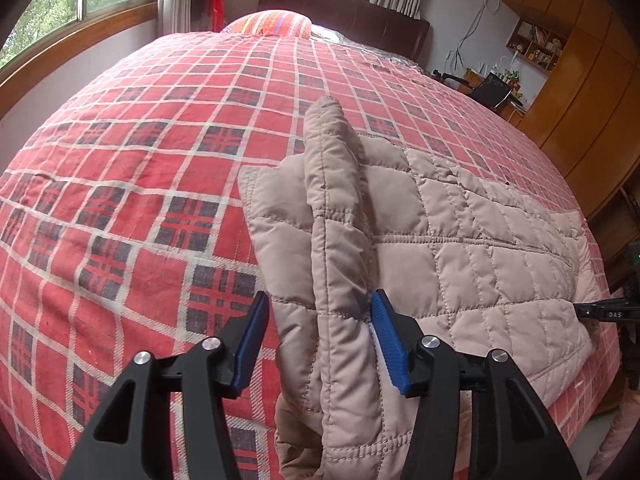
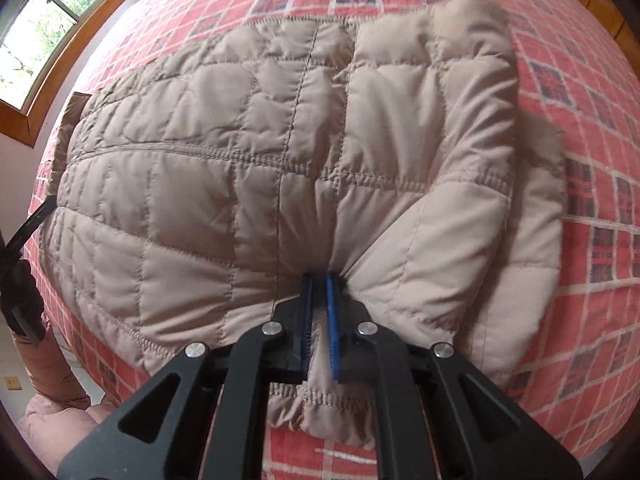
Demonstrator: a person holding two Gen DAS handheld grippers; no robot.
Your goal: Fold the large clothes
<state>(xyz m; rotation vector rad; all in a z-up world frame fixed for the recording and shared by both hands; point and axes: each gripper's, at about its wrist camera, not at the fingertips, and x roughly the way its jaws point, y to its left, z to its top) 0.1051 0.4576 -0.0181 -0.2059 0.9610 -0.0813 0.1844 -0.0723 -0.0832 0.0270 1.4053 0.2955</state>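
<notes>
My left gripper [image 1: 316,312] stands with jaws spread wide; a raised fold of the beige quilted jacket [image 1: 460,248] passes between them, touching only the right pad. My right gripper [image 2: 320,284] is clenched on the jacket's gathered hem at 6 o'clock. The jacket lies spread on the red plaid bedspread [image 1: 140,160], running toward 12 o'clock from my right grip.

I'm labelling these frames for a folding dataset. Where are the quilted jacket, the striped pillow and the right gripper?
quilted jacket [image 2: 248,184]: right wrist view, on its quilted middle panel.
striped pillow [image 1: 274,23]: left wrist view, on its top.
right gripper [image 2: 319,280]: right wrist view, between its fingertips.
</notes>
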